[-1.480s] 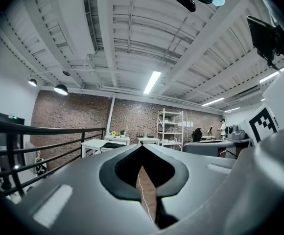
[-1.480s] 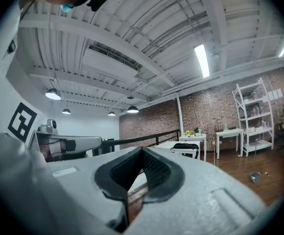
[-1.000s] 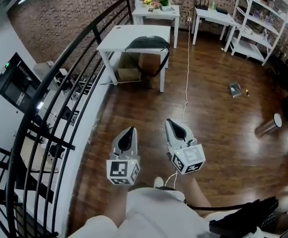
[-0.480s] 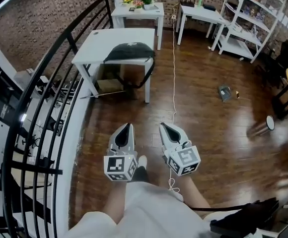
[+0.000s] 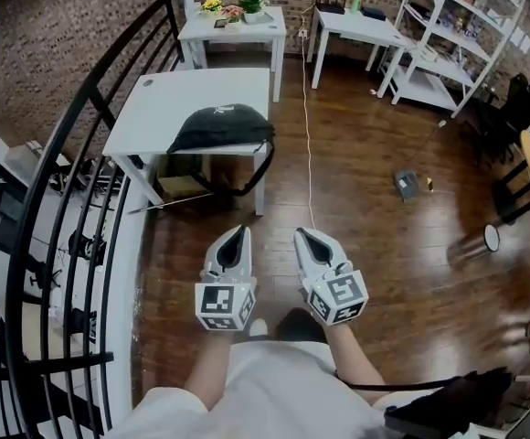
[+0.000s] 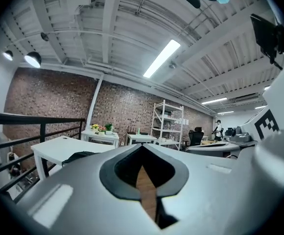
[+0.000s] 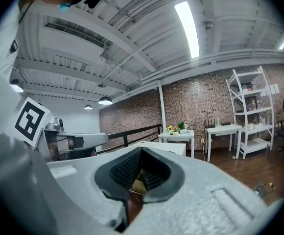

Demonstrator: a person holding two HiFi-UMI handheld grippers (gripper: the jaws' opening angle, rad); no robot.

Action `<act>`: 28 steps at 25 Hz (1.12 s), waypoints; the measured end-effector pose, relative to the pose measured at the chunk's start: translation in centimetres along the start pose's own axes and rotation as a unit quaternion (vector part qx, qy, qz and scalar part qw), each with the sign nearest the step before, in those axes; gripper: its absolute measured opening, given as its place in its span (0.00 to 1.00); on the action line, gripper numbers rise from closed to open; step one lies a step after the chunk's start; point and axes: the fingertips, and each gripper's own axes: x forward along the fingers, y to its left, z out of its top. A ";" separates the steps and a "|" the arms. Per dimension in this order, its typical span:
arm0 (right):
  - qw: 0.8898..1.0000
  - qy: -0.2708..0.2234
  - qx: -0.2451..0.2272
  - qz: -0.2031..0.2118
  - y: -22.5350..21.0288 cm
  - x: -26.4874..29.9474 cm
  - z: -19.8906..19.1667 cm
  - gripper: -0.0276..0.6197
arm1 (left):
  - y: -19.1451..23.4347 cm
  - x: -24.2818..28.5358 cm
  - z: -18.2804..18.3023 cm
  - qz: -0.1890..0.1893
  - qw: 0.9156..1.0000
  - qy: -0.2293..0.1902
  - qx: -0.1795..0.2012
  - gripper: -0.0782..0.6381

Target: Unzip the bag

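A black bag (image 5: 219, 128) lies on the near edge of a white table (image 5: 169, 103), its strap hanging over the front. The same bag (image 6: 80, 156) shows small and far off in the left gripper view. My left gripper (image 5: 237, 234) and right gripper (image 5: 305, 237) are held side by side over the wooden floor, well short of the table. Both are shut with nothing between the jaws. In the right gripper view the white table (image 7: 169, 147) shows past the closed jaws.
A black railing (image 5: 73, 181) runs along the left. A cardboard box (image 5: 181, 187) sits under the table. A white cord (image 5: 305, 126) trails across the floor. A second table with flowers (image 5: 232, 24), a third table (image 5: 356, 27) and white shelves (image 5: 466, 35) stand at the back.
The view has moved forward: the table and bag are now nearer and lower in the head view. Both grippers stay shut, side by side.
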 end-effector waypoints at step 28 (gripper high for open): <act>0.984 0.169 -0.025 0.055 -25.8 32.1 -13.3 0.03 | 12.2 34.6 -9.9 0.082 0.992 0.096 0.003 0.13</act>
